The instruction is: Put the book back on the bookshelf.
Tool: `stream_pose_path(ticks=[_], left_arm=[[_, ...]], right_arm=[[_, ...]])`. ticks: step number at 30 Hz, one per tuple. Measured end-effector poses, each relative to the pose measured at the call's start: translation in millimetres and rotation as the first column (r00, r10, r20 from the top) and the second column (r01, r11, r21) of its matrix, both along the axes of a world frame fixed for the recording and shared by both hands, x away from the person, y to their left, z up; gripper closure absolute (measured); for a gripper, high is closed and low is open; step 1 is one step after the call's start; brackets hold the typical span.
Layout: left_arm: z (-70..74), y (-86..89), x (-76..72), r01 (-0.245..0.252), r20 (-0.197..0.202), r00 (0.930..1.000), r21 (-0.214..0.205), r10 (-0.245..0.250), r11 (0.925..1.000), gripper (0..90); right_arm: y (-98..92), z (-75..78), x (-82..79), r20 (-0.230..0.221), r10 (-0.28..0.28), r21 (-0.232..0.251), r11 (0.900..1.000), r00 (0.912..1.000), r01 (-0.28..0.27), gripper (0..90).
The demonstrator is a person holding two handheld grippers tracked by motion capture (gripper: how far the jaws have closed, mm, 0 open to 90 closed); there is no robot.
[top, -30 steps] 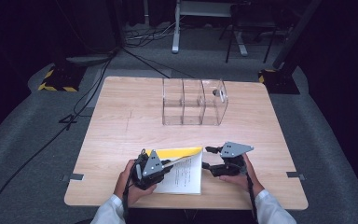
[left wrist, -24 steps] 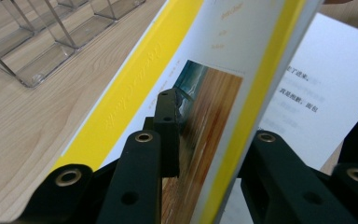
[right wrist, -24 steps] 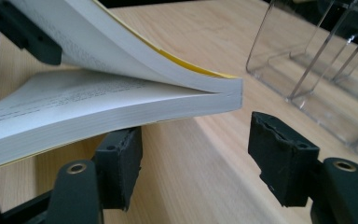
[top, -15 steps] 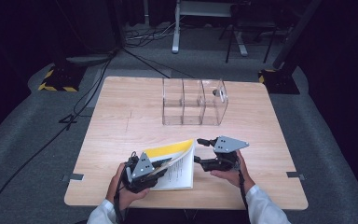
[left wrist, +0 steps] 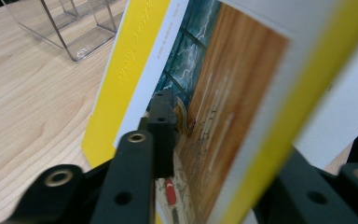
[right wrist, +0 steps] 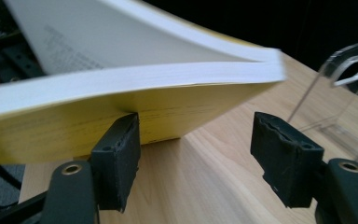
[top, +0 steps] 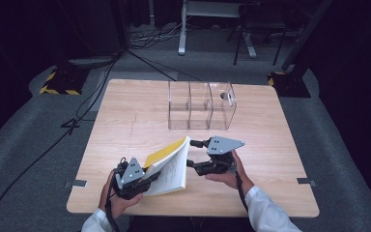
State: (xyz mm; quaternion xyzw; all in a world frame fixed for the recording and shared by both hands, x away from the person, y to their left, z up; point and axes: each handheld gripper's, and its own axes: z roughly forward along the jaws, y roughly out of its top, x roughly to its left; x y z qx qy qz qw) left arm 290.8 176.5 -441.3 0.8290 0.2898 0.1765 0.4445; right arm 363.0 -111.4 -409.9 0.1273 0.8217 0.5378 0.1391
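Observation:
A yellow-covered book point(top: 169, 166) stands tilted near the table's front edge, its far edge raised and white pages showing. My left gripper point(top: 147, 176) is shut on its near left corner. Its jaws have just been closing with the book between them. In the left gripper view the book point(left wrist: 205, 93) sits between the jaws of the left gripper point(left wrist: 223, 140), one pad flat on the illustrated cover. My right gripper point(top: 192, 153) is open at the book's raised right edge. In the right gripper view the book point(right wrist: 144, 79) hangs just above the wide-apart pads of the right gripper point(right wrist: 198, 144).
A clear acrylic organizer point(top: 200, 106) with three compartments stands at the middle back of the wooden table point(top: 125, 121). It also appears as the clear organizer point(left wrist: 70, 23) and the clear organizer point(right wrist: 345, 93). Dark floor and cables surround the table.
The book has gone from lying nearly flat to tilted up with its far edge raised. Both hands shifted left, and the right gripper rose toward the raised edge.

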Motion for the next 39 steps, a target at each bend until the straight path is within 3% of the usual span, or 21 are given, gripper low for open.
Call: stream_pose_path(ticks=[4,7,9,12,14,17,24,31,33,38,39], left_arm=[[-1.0,-0.9,3.5,0.016,0.01,0.9998,-0.033,-0.016,0.9993,79.0],[-0.1,-7.8,7.3,0.053,0.003,0.9986,-0.082,-0.053,0.9952,79.5],[2.1,-16.1,9.2,0.087,0.008,0.9962,-0.088,-0.087,0.9923,79.8],[3.9,-26.4,11.1,0.099,0.009,0.9951,-0.089,-0.098,0.9911,79.5],[2.1,-32.0,16.6,0.134,-0.015,0.9903,-0.138,-0.138,0.9812,79.6],[0.7,-39.1,17.2,0.132,-0.003,0.9911,-0.13,-0.133,0.9827,80.1],[-2.7,-34.1,14.7,0.164,0.002,0.9862,-0.152,-0.166,0.9748,75.7],[-2.8,-24.6,4.2,0.221,-0.007,0.9745,-0.156,-0.224,0.9629,62.7],[-2.2,-22.2,-1.6,0.209,-0.004,0.9773,-0.149,-0.212,0.9665,56.2],[-4.1,-16.8,-7.3,0.197,-0.023,0.9787,-0.172,-0.204,0.9651,37.6],[-4.9,-15.6,-8.1,0.197,-0.034,0.9779,-0.175,-0.206,0.9646,37.6]], right_arm=[[4.8,-2.1,-1.1,-0.007,0.001,0.004,1.0,1.0,-0.001,33.7],[0.0,0.3,-0.1,-0.008,-0.011,0.039,0.9992,0.9999,0.011,33.3],[-5.8,4.9,-0.7,-0.002,-0.019,0.071,0.9973,0.9998,0.019,33.3],[-12.4,9.7,-0.8,-0.002,-0.042,0.092,0.9949,0.9991,0.042,33.8],[-19.9,14.1,-0.1,-0.001,-0.041,0.111,0.993,0.9992,0.04,33.8],[-22.4,18.1,-2.7,0.018,-0.037,0.103,0.994,0.9992,0.035,33.2],[-24.5,9.2,-4.1,0.027,-0.046,0.062,0.9971,0.9986,0.044,31.8],[-21.1,2.9,-3.0,0.015,-0.042,0.045,0.9981,0.999,0.041,30.1],[-17.9,2.8,-6.6,0.022,-0.031,0.038,0.9988,0.9993,0.03,29.6],[-12.2,1.9,-12.4,0.03,-0.013,0.031,0.9995,0.9995,0.012,29.3],[-11.0,1.5,-13.4,0.029,-0.011,0.03,0.9995,0.9995,0.01,29.1]])
